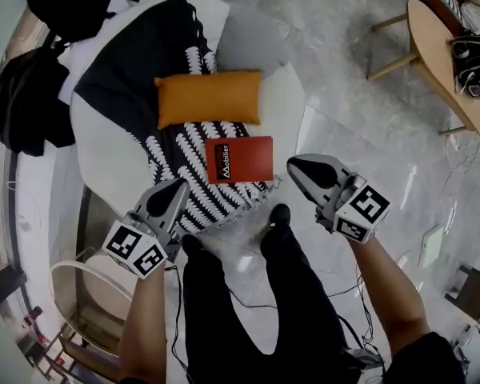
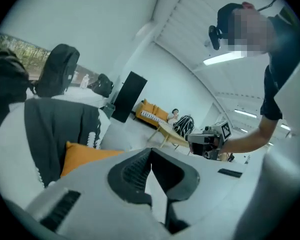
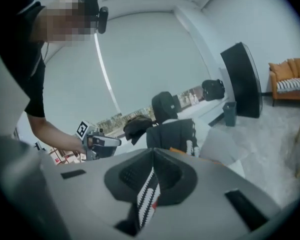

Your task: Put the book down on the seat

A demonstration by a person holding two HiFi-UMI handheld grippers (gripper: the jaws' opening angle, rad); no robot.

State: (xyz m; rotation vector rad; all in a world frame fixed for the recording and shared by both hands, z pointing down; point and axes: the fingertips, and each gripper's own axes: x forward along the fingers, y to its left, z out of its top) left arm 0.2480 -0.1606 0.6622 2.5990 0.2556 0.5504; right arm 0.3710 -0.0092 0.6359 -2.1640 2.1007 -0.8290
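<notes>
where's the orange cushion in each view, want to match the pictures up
head view: orange cushion upper centre, just above the red book.
left gripper view: lower left, its lower part hidden.
right gripper view: only a thin orange sliver near centre.
shared landmark: the black-and-white throw that the cushion lies on.
</notes>
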